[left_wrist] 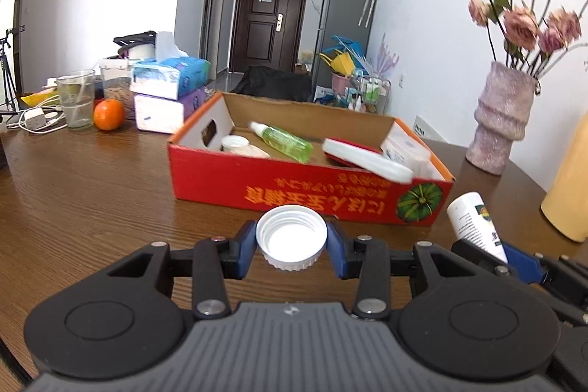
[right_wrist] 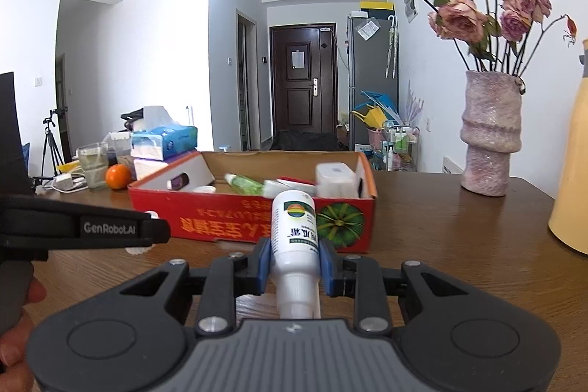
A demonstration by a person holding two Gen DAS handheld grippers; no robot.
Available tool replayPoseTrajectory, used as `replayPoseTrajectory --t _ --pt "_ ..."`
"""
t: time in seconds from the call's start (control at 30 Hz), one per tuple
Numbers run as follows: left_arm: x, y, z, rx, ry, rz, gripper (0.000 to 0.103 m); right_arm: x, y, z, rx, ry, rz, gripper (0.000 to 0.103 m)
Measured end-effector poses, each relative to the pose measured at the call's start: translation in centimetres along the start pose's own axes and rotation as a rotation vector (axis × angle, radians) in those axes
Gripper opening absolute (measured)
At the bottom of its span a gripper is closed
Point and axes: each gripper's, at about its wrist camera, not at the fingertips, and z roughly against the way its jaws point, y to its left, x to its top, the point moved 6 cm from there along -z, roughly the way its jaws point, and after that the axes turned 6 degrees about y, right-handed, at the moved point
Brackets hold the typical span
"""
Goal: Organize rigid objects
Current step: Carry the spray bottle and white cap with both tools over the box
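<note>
Both tongs loaded, short of the box's near wall.
Left tongs (left_wrist: 291, 241) gripped a white cap (left_wrist: 291, 236), open side up; right tongs (right_wrist: 296, 261) clamped a white bottle (right_wrist: 295, 241). Bare tabletop (left_wrist: 92, 193) lay open left of the red box (left_wrist: 308, 188), vase (right_wrist: 490, 135) stood right. Box held a green bottle (left_wrist: 283, 141), white lid (left_wrist: 367, 159), small tub (left_wrist: 235, 144).

Left gripper (left_wrist: 291, 242): jaws closed on white screw cap (left_wrist: 291, 237), open side facing camera
Red cardboard box (left_wrist: 279, 188): on table (left_wrist: 92, 179), beyond cap
Box contents: green spray bottle (left_wrist: 283, 141), white containers
White bottle (left_wrist: 477, 223): right of cap, held by right gripper (left_wrist: 514, 259)
</note>
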Motion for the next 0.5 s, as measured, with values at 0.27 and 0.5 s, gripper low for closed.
replayPoseTrajectory --t 0.27,0.5 --pt "2.5 2.3 0.2 0.001 -0.028 0.013 0.042 1.8 2.6 -1.0 0.012 -0.017 -0.008 0.027" --pt "4.4 3.8 -0.4 0.003 -0.042 0.037 0.042 3.6 4.2 -2.3 0.020 -0.038 -0.002 0.027"
